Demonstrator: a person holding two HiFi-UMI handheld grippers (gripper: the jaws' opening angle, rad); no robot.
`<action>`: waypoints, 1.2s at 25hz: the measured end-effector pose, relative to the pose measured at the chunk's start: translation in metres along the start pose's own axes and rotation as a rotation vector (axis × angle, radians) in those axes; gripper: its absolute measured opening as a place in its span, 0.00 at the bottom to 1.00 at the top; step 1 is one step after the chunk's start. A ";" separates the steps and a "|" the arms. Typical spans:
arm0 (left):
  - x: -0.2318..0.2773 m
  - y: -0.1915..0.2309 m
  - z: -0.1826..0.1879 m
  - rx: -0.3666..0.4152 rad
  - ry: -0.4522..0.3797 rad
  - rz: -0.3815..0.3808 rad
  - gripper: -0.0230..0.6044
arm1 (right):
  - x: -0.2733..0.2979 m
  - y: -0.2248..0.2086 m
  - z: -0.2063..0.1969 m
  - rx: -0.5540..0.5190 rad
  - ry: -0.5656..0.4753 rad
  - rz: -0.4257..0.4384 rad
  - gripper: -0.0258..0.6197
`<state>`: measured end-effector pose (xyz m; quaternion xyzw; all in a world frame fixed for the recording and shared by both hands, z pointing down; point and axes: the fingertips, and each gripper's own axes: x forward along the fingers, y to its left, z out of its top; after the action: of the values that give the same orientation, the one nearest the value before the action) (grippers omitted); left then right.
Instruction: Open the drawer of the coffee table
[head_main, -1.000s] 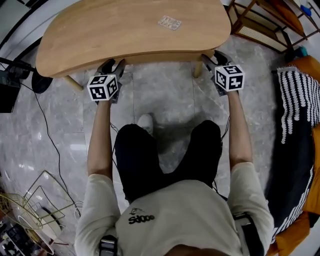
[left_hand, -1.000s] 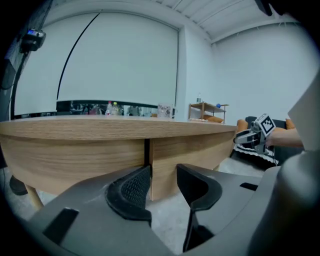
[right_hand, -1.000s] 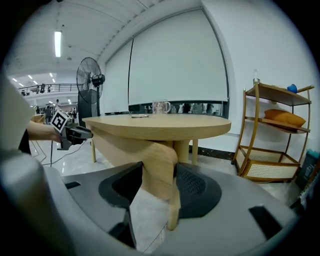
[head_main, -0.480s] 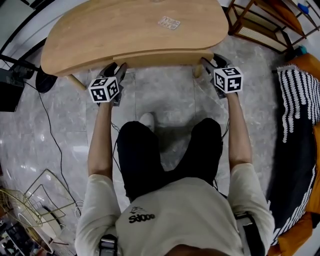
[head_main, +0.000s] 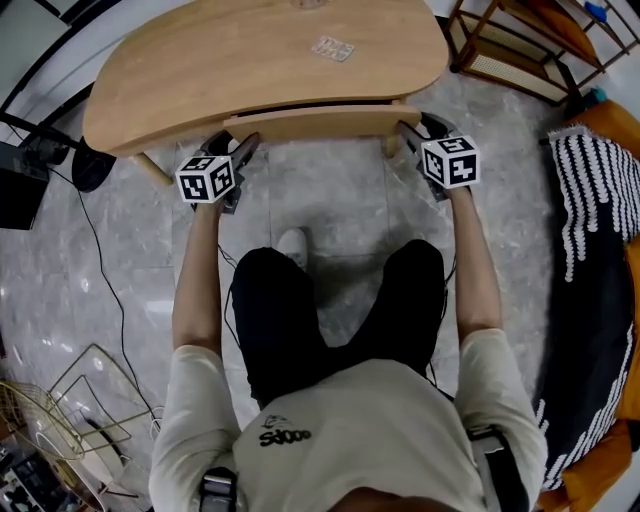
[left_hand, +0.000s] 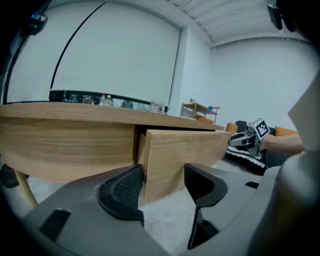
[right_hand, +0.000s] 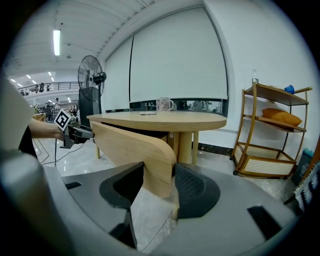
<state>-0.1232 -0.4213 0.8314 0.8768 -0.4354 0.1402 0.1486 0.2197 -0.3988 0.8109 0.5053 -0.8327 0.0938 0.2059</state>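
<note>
One drawer (head_main: 315, 122) stands partly out of the coffee table (head_main: 200, 80) at twelve o'clock. Two grippers take its ends, likely so it slides out square. The left gripper (left_hand: 164, 172), at ten o'clock, has just spread its jaws loose around the left end. The right gripper (right_hand: 159, 182), at two o'clock, has just tightened and seems clamped on the right end.

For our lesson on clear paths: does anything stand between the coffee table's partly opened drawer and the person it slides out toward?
Nothing visible does. In the head view only floor shows in front of the drawer. The person's knees and shoe sit farther back, apart from it.
</note>
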 end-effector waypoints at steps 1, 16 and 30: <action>0.001 0.000 0.000 0.009 0.003 0.002 0.47 | 0.000 0.000 -0.001 0.000 0.002 -0.003 0.34; -0.034 -0.018 -0.016 0.001 -0.031 -0.012 0.40 | -0.028 0.018 -0.013 0.001 0.013 0.003 0.34; -0.082 -0.053 -0.042 0.005 -0.018 -0.031 0.38 | -0.079 0.050 -0.039 -0.006 0.023 0.005 0.34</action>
<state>-0.1333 -0.3151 0.8316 0.8850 -0.4228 0.1311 0.1445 0.2172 -0.2974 0.8143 0.5017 -0.8317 0.0977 0.2170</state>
